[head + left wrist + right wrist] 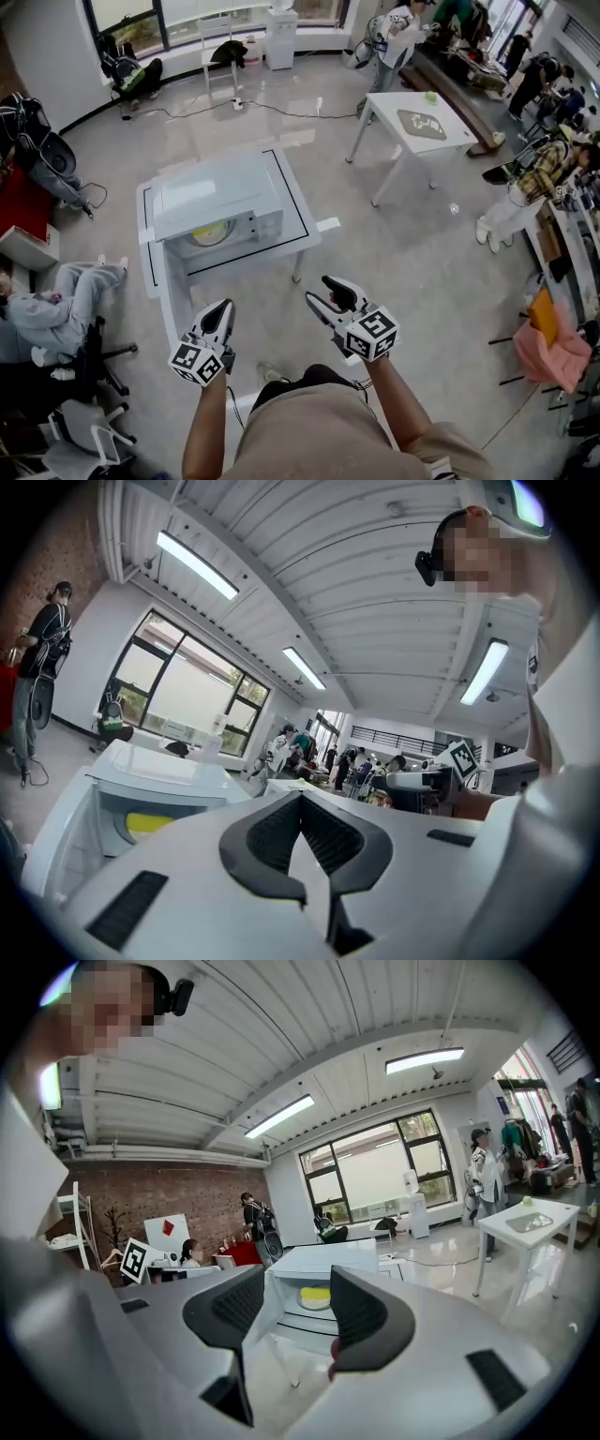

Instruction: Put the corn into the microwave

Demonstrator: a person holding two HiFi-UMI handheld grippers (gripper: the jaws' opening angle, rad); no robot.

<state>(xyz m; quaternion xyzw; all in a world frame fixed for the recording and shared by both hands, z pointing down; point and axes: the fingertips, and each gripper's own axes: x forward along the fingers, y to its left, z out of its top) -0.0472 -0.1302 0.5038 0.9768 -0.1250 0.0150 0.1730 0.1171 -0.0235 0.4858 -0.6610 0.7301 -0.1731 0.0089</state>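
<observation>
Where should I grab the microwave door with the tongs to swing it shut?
Probably the door's free upright edge, approached from its outer left side: it is hinged at the microwave's left and swung out toward you, so that thin edge suits the open right tongs.

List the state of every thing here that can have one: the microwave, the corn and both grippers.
microwave: door open
corn: lying inside the microwave
left gripper: jaws shut, holding nothing
right gripper: jaws apart, holding nothing
</observation>
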